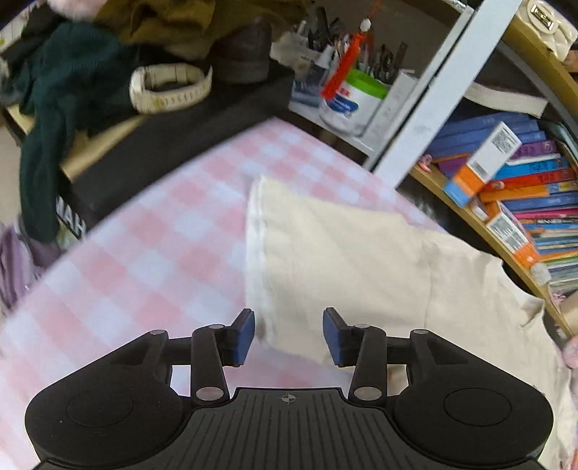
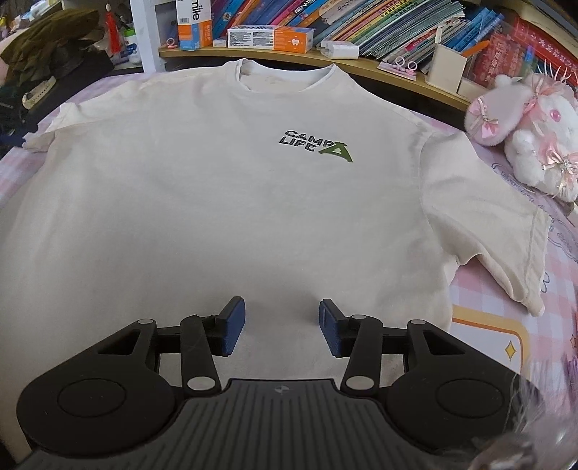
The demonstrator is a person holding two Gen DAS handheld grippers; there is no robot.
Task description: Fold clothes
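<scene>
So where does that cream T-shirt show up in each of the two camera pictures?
Left wrist view: only one sleeve and the side of the cream T-shirt, centre to right.
Right wrist view: the whole front of it fills the middle, logo right of centre.
Shared landmark: the orange and white box on the bookshelf.

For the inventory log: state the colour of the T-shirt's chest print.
Black lettering with a green tent on the cream T-shirt; chest print shows best in the right wrist view.

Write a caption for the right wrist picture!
Open right gripper hovers over a cream T-shirt spread flat.
</scene>
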